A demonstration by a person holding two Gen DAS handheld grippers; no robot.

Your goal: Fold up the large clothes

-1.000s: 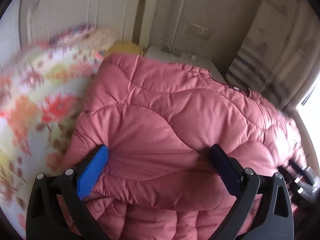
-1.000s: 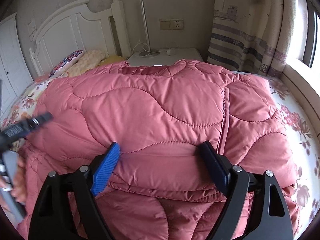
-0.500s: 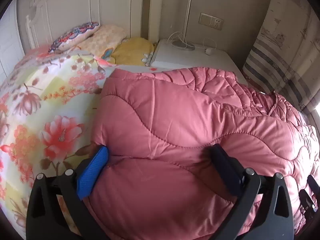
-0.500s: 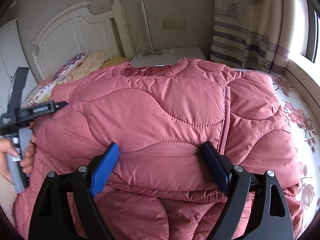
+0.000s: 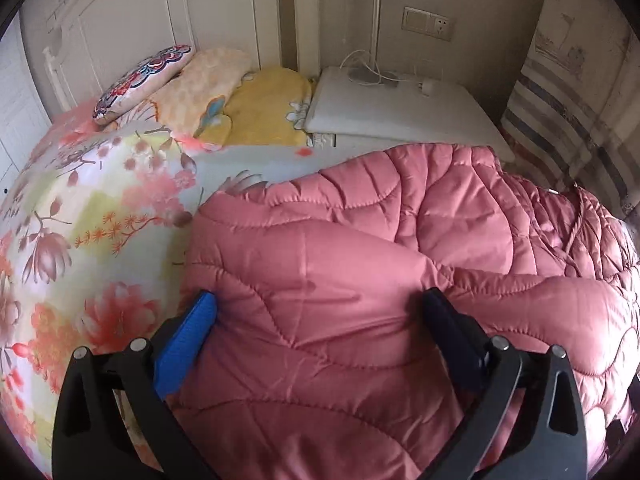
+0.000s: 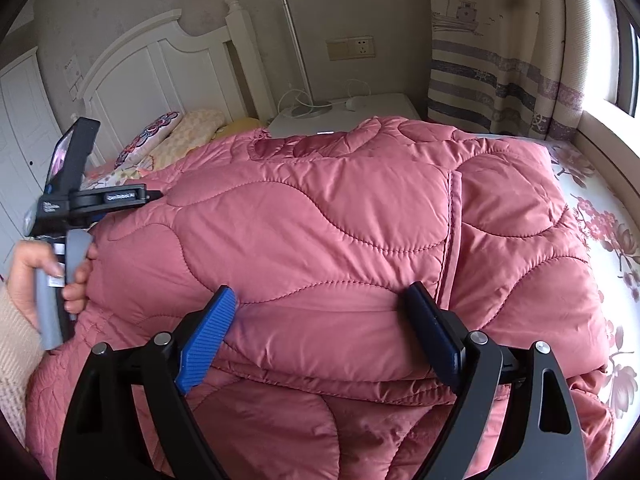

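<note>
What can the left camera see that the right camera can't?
Only the left view shows the wide flowery sheet beside the coat and the whole yellow pillow. Only the right view shows the window, the hand holding the left gripper, and the bedpost. Both show the pink coat, nightstand, wall socket and curtain.

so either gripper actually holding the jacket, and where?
Neither. The left gripper and right gripper stand open over the pink quilted jacket, gripping nothing.

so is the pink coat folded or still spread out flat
Folded, at least partly. In the right wrist view the pink quilted coat lies doubled over itself, stacked layers showing at its near edge, bunched on the floral bedsheet.
</note>
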